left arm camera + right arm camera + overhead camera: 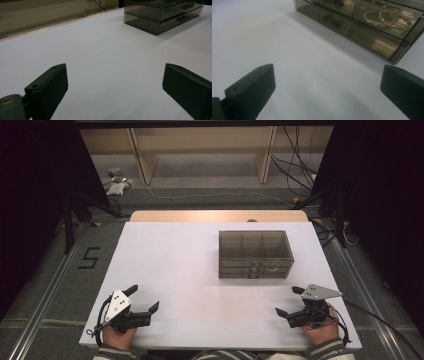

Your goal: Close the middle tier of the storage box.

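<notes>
While you hold both tools low at the near edge, the white table [190, 270] spreads out flat and matte before you, a smooth rectangular sheet with a pale wooden strip along its far side. On its far right part stands the smoky translucent box [255, 254], a hard plastic organiser with square corners, its top divided into compartments and shallow drawers with small handles across its front. In the right gripper view, a gold chain [384, 18] glints through one drawer's tinted wall, looped and finely beaded. Your left gripper [145, 299] rests at the near left corner, its blocky black jaws spread wide with bare table between them. Your right gripper [289, 301] sits at the near right, well apart from the box, jaws likewise parted and empty. Each carries a grey three-cornered plate on top.
</notes>
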A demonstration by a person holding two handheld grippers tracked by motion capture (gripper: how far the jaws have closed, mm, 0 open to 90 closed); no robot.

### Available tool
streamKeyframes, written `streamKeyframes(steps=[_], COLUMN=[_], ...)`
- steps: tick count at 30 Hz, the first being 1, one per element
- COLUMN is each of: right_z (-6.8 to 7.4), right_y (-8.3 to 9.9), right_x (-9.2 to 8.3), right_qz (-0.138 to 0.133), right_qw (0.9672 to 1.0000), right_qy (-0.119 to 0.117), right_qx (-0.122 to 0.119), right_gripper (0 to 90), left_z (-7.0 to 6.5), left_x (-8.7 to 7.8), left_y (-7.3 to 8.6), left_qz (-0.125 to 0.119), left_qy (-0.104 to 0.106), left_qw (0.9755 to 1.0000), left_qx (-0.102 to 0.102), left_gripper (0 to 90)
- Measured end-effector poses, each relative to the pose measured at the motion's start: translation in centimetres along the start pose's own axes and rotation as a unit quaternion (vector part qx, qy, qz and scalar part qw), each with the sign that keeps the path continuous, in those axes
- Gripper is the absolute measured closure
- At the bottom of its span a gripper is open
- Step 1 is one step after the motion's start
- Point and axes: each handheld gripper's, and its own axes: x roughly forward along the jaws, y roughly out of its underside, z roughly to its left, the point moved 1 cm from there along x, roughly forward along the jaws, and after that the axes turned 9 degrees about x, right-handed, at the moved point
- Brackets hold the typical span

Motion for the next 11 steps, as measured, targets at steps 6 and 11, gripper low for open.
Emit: streamKeyframes(steps=[6, 11], right_z=[-0.18, -0.08], right_y=[0.02, 0.07], right_x=[-0.23, -0.28], right_qz=[-0.012, -0.015], right_qw=[0.9998, 0.9997], right_qy=[0.008, 0.014], right_qx=[0.014, 0.012], right_gripper=[0.6, 0.6], left_z=[-0.14, -0.16], left_x=[0.5, 0.44], left_y=[0.16, 0.18], left_qz=[0.015, 0.013], left_qy=[-0.005, -0.013], left_qw=[0.9999, 0.9998], left_qx=[0.002, -0.002], left_gripper=[6.0, 6.0])
